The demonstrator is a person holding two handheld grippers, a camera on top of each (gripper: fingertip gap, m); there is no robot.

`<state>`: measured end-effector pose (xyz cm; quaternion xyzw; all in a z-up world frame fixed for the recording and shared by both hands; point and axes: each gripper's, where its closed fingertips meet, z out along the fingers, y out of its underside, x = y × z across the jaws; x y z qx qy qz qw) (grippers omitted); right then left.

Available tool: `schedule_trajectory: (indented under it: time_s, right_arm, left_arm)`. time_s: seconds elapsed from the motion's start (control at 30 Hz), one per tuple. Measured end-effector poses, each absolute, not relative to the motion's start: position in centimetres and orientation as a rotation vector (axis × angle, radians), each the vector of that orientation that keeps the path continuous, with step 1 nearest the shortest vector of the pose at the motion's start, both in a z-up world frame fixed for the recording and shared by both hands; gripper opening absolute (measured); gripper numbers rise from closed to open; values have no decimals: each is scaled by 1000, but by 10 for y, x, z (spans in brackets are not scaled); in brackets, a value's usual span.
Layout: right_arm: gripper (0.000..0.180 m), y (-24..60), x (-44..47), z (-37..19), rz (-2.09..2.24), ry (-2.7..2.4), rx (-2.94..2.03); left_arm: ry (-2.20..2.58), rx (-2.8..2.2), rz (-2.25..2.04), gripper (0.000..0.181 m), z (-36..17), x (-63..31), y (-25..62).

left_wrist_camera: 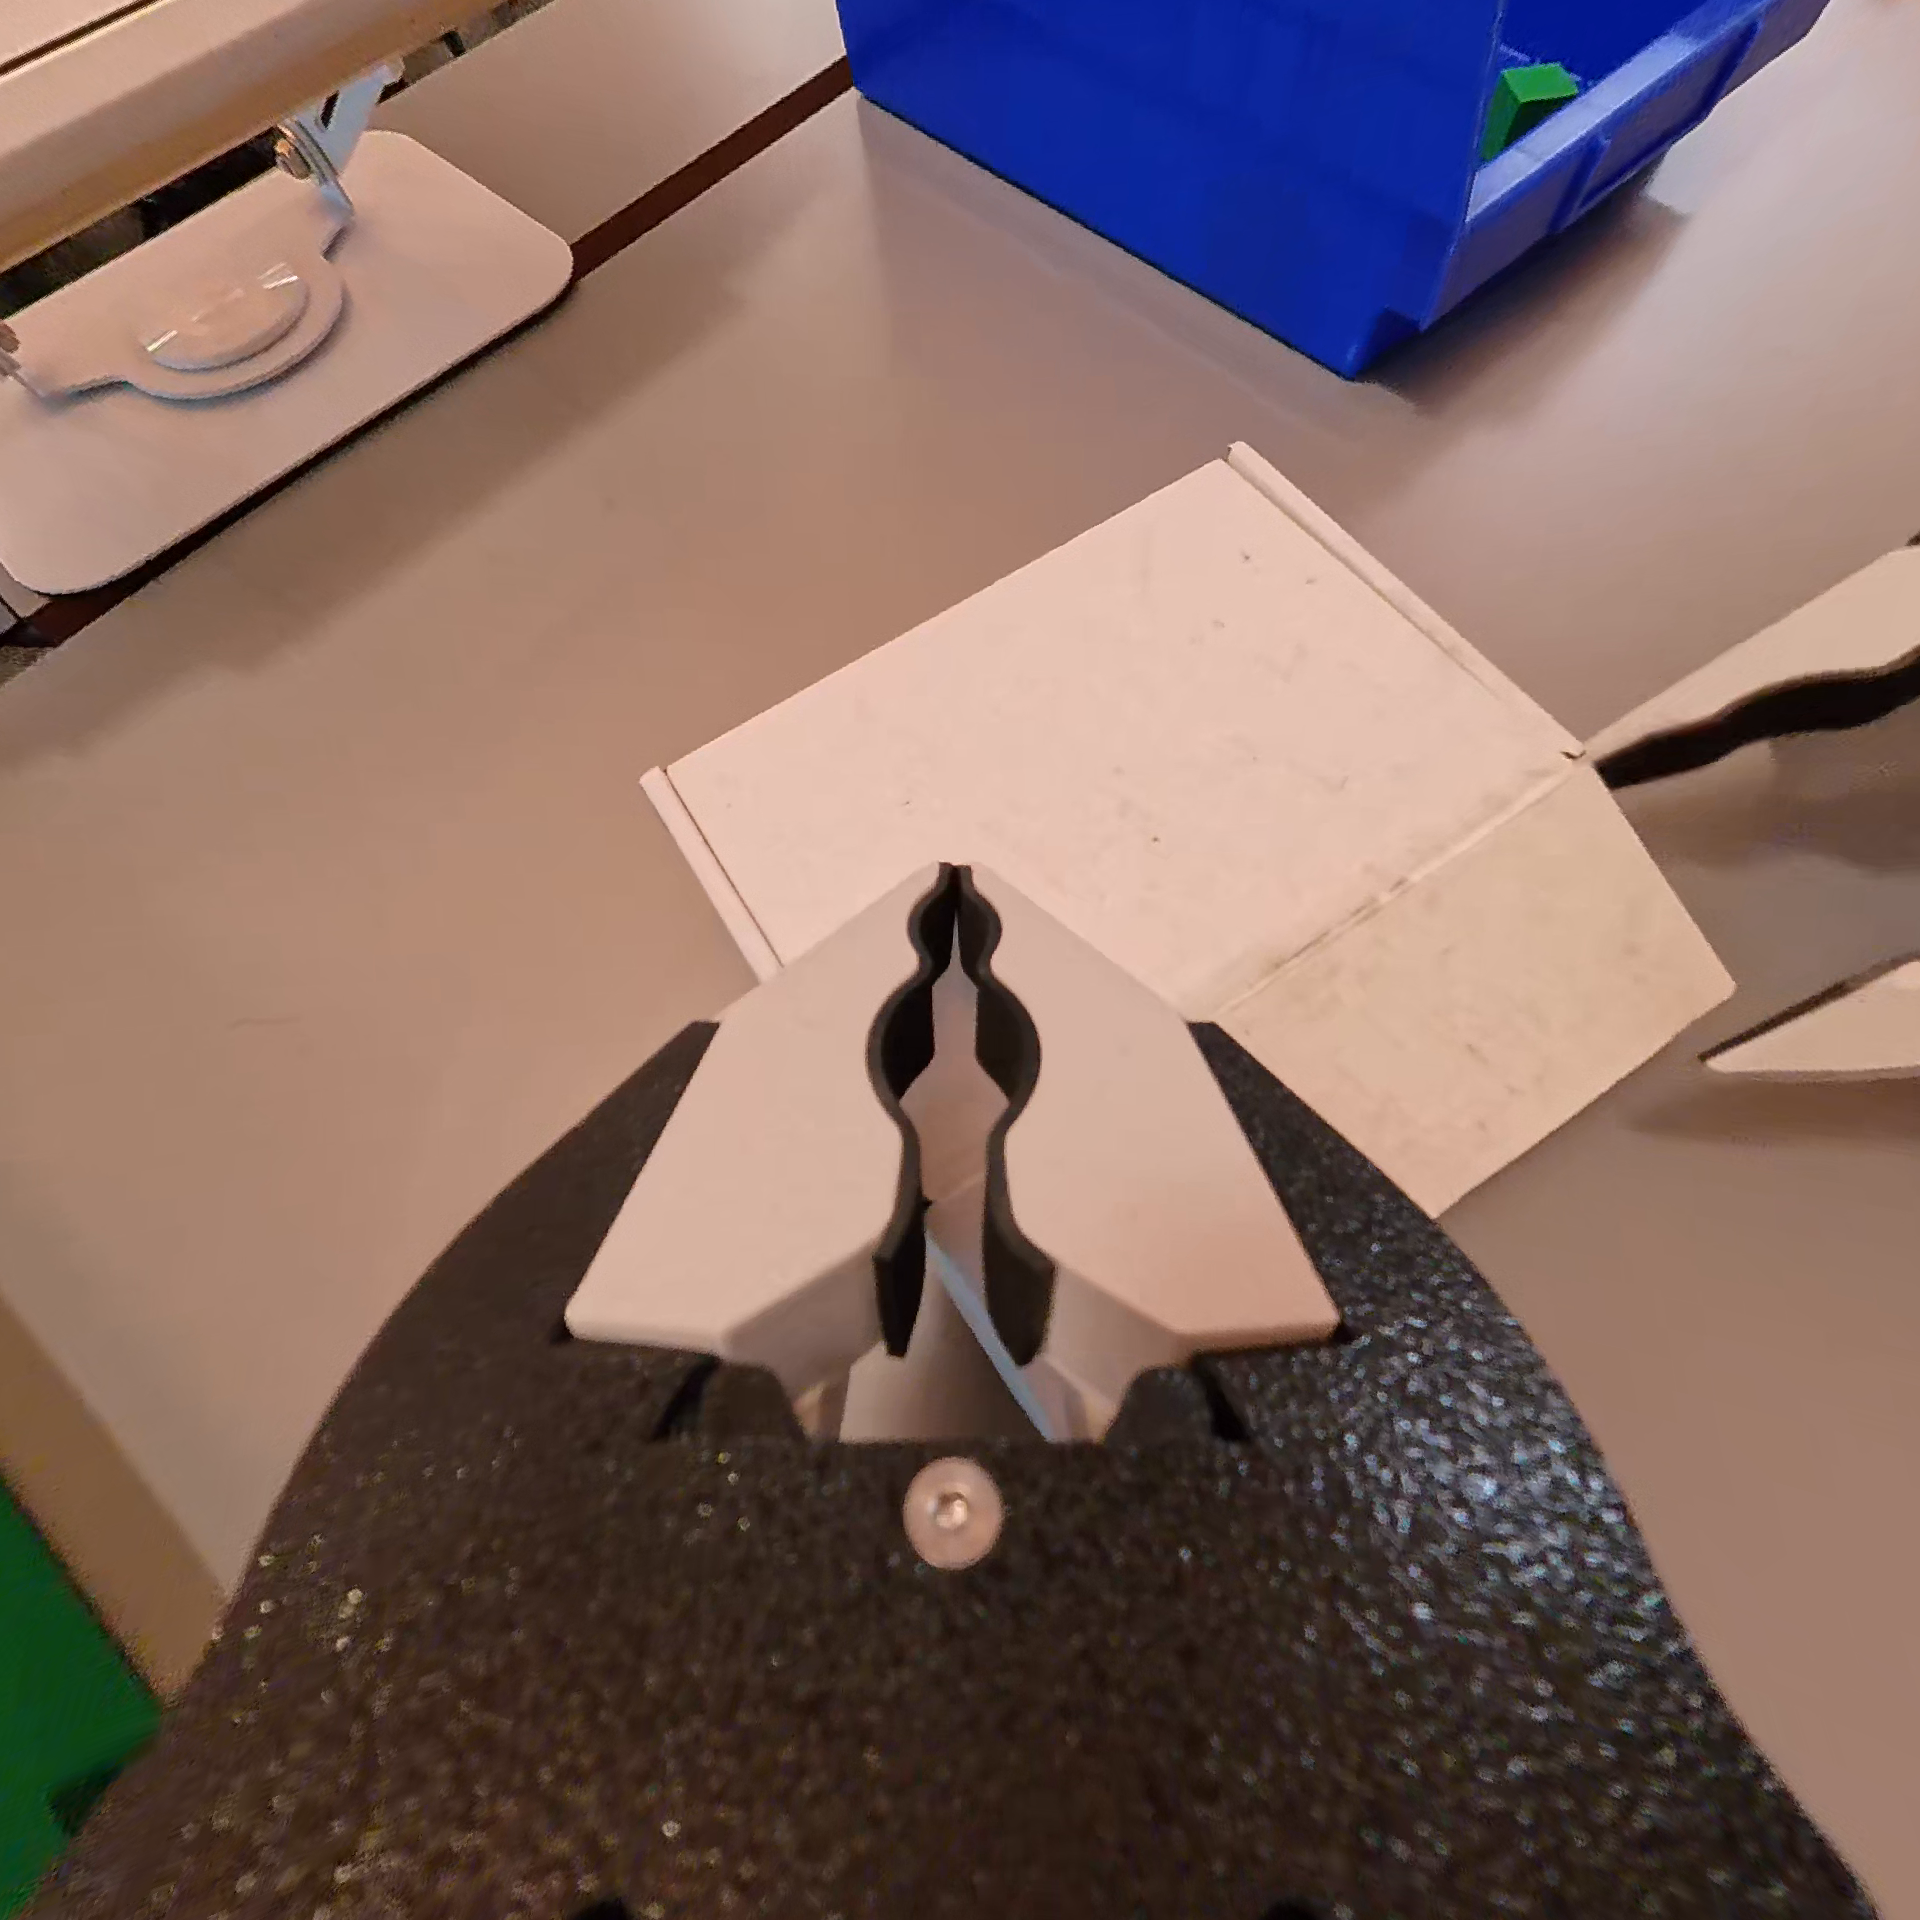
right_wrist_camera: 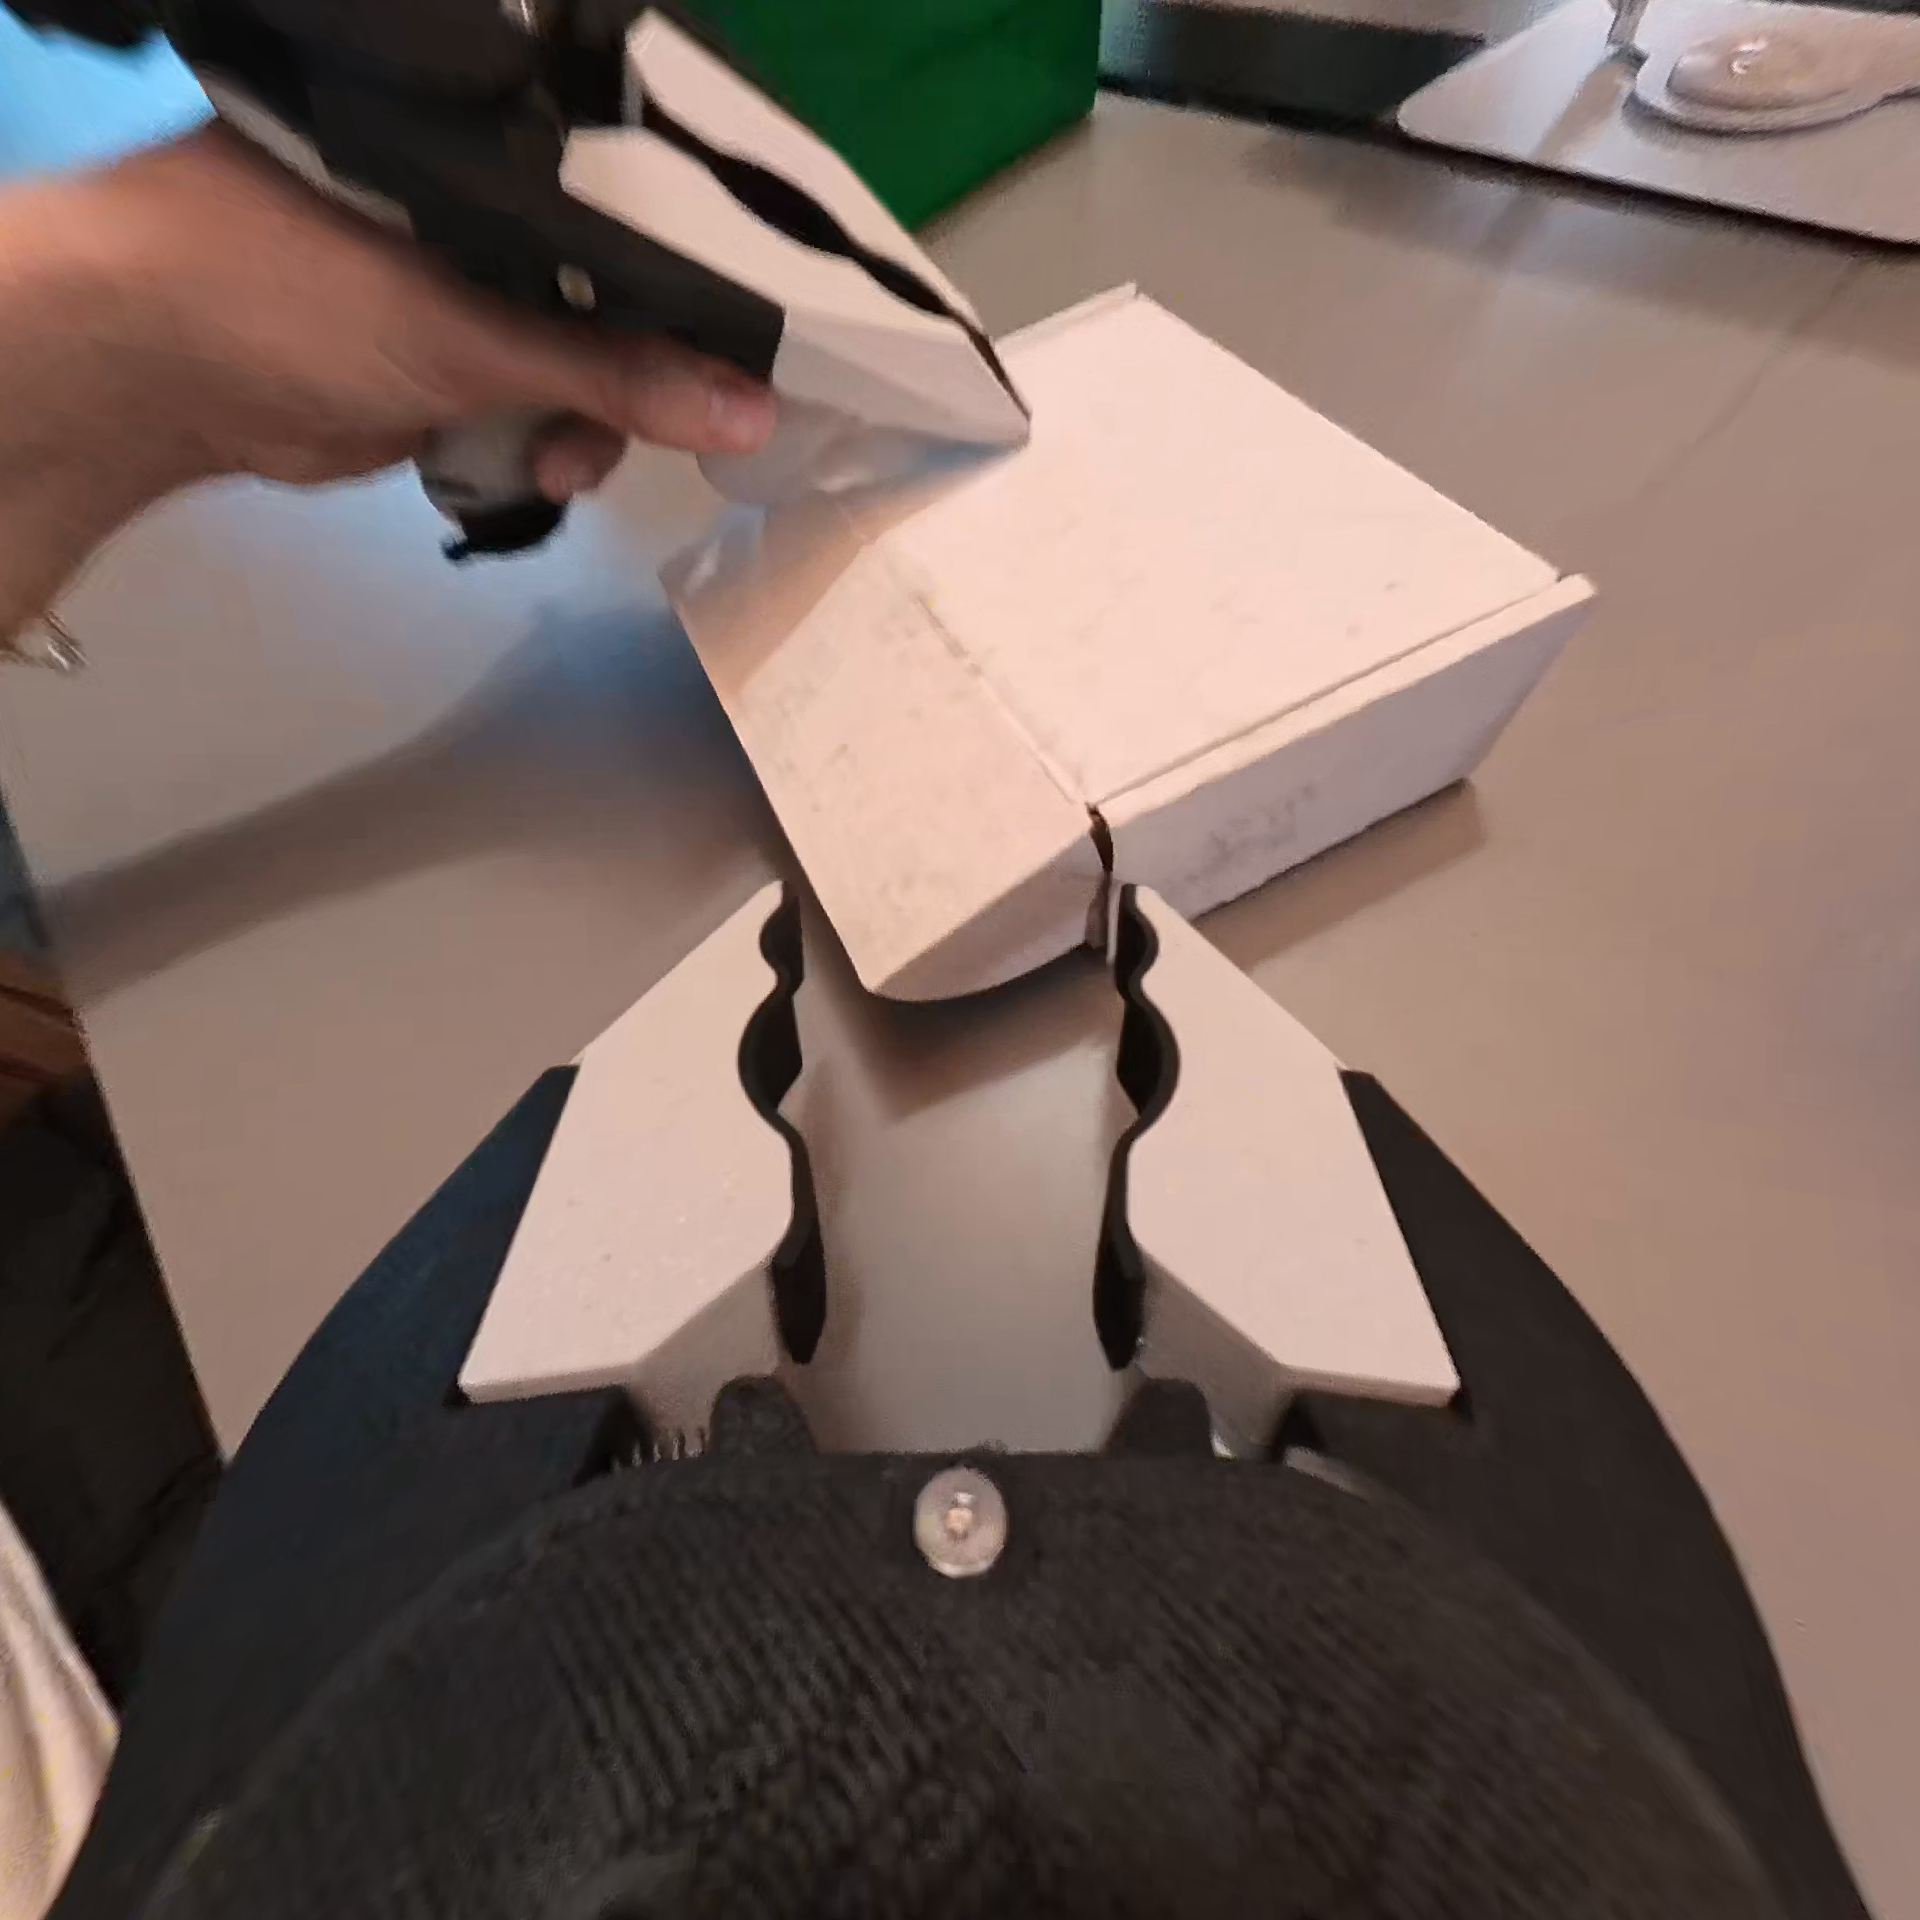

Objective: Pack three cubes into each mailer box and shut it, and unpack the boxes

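Observation:
A white mailer box (left_wrist_camera: 1143,727) lies on the grey table with its lid down; it also shows in the right wrist view (right_wrist_camera: 1195,561). Its front flap (right_wrist_camera: 904,800) sticks out at a slant, untucked. My left gripper (left_wrist_camera: 954,883) is shut and empty, with its tips on or just over the lid near the left edge. A hand holds it in the right wrist view (right_wrist_camera: 997,384). My right gripper (right_wrist_camera: 954,909) is open, one fingertip on each side of the flap's lower end. It enters the left wrist view from the right (left_wrist_camera: 1652,909). A green cube (left_wrist_camera: 1532,99) sits in a blue bin (left_wrist_camera: 1195,177).
The blue bin stands behind the box. A white stand (left_wrist_camera: 260,312) with a flat base is at the back left on a neighbouring surface. A green block-like thing (right_wrist_camera: 935,94) stands near the table's edge by the left hand. Bare table surrounds the box.

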<state>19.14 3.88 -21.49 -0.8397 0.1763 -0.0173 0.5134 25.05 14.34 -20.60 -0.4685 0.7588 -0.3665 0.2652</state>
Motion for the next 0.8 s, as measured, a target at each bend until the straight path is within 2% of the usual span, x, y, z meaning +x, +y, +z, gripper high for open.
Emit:
schedule_trajectory:
  time_s: [0.1,0.3,0.43,0.63,0.67,0.73,0.8]
  right_arm:
    - [58,41,186,-222,34,453,-2038]
    - [90,35,210,-231,-226,473,-2103]
    - [83,37,206,-234,-125,476,-2110]
    - [83,32,209,-234,-193,339,-2173]
    - [84,28,212,-234,-233,316,-2198]
    - [86,19,216,-231,-294,273,-2222]
    - [86,13,218,-217,-310,250,-2187]
  left_arm:
    - [2049,-1269,-992,0,-206,251,143]
    - [2048,-1263,-987,0,-206,251,143]
    - [2044,-1269,-995,0,-206,251,143]
    - [2037,-1283,-1028,0,-201,245,145]
    - [1992,-1285,-1067,6,-194,243,149]
    - [1869,-1257,-1205,0,-170,233,156]
    - [1786,-1240,-1300,2,-156,216,168]
